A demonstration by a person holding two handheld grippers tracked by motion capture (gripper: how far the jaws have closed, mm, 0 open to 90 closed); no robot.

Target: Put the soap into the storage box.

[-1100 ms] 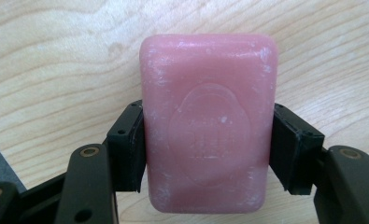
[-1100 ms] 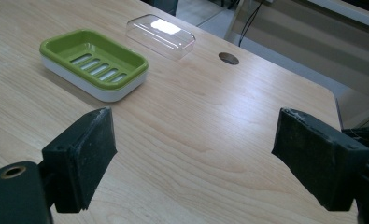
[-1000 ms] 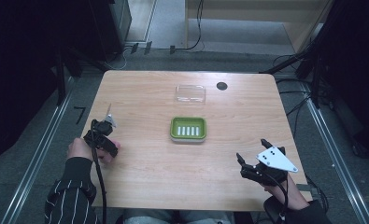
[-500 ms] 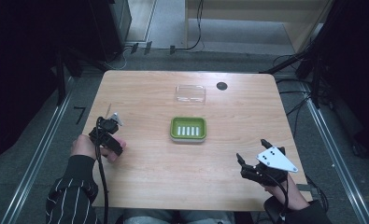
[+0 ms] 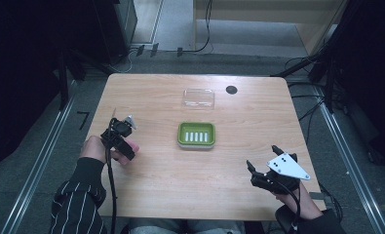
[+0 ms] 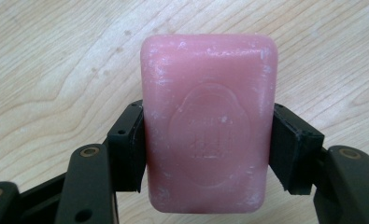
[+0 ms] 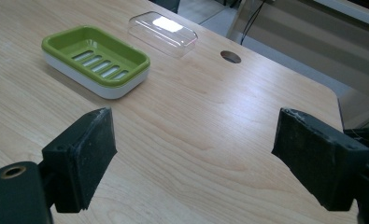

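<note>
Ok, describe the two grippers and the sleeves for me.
Both grippers are black with two blocky jaws. The left gripper trails a black cable along a dark sleeve with thin white stripes. The right gripper carries a grey three-cornered plate on top, and its cable runs to a plain dark sleeve.

A light wooden rectangular table (image 5: 161, 92) with rounded corners and a round dark cable hole (image 5: 231, 89) near its far edge stands on grey carpeted floor (image 5: 39, 161), flanked by metal floor rails (image 5: 343, 146), with black cables (image 5: 200, 46) and a pale wooden cabinet (image 5: 268, 19) beyond.
</note>
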